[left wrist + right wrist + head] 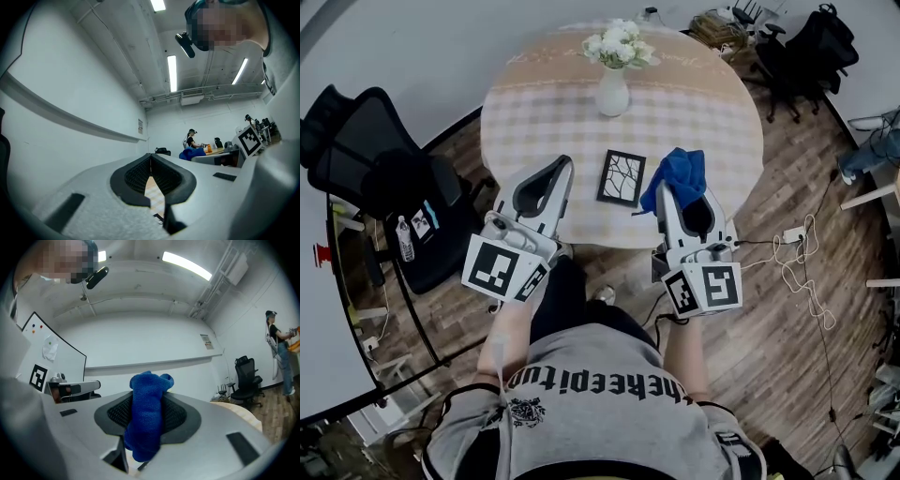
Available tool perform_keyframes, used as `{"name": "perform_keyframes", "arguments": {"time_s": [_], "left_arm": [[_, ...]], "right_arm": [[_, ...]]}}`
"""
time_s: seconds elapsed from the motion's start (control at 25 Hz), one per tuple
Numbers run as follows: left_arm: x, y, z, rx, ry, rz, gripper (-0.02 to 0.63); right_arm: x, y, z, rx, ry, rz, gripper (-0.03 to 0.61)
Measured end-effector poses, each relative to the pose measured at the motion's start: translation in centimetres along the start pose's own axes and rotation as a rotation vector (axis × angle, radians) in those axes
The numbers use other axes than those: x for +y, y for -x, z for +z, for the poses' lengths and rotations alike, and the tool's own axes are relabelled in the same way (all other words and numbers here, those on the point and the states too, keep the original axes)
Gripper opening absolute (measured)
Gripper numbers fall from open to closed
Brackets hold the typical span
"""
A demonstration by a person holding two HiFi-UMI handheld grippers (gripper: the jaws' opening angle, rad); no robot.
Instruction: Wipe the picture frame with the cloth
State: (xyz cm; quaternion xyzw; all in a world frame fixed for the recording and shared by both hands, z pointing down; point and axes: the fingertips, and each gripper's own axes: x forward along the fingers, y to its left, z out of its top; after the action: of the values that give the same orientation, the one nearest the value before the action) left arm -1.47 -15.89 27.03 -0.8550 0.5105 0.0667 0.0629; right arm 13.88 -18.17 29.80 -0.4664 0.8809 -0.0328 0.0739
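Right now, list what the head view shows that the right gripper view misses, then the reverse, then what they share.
Head view only: the black-framed picture frame lying flat on the round checked table, and the white vase of white flowers behind it.
Right gripper view only: the black ribbed pads pressed against what they hold, a black office chair and a person standing at the far right.
Both: the blue cloth clamped in the right gripper, the left gripper, and part of the table.
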Motion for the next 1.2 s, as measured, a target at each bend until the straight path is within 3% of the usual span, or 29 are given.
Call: {"name": "perform_keyframes", "arguments": {"time_s": [0.56,1.2], "left_arm": [[1.7,-4.8,-1.5,-0.002,0.034,-0.100,0.016],[8.0,-10.4,-4.4,0.032,0.079,-0.229,0.017]], "right_arm": [[-1.2,-2.7,-1.5,0.039,0.005,-0.069,0.152],[-2.9,-10.2,-4.6,0.095,-0.001,-0.196,0.152]]}}
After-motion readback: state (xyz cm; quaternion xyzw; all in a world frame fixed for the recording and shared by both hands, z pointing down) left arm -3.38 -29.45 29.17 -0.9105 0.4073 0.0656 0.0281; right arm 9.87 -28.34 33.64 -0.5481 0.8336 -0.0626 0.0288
